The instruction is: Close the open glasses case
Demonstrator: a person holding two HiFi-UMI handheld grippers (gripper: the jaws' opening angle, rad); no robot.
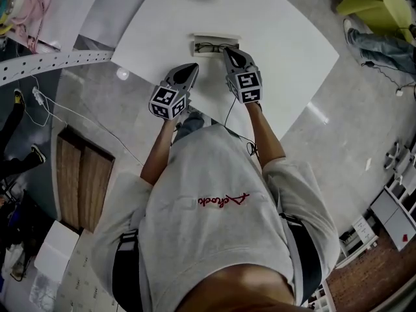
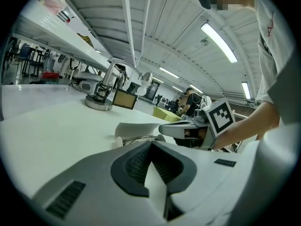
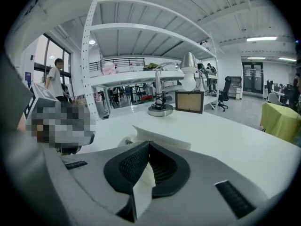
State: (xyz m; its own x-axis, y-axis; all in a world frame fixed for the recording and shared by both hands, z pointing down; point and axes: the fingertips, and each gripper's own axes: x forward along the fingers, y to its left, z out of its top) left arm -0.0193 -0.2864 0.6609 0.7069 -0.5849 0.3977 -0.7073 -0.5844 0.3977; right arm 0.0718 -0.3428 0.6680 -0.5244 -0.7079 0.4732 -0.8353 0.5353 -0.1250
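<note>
Ahead of the fingertips of your left gripper (image 1: 193, 66), bare table (image 1: 286, 51) runs unobstructed to the open glasses case (image 1: 216, 44). Your right gripper (image 1: 227, 49) stands just right of those fingertips, over the case's right end. Beyond both sets of fingers, the lamp base (image 2: 99, 102) and picture frame (image 3: 189, 102) stand well apart from the case.

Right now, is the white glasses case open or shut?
Open. The white rectangular glasses case has its lid raised, and thin-framed glasses show inside.
</note>
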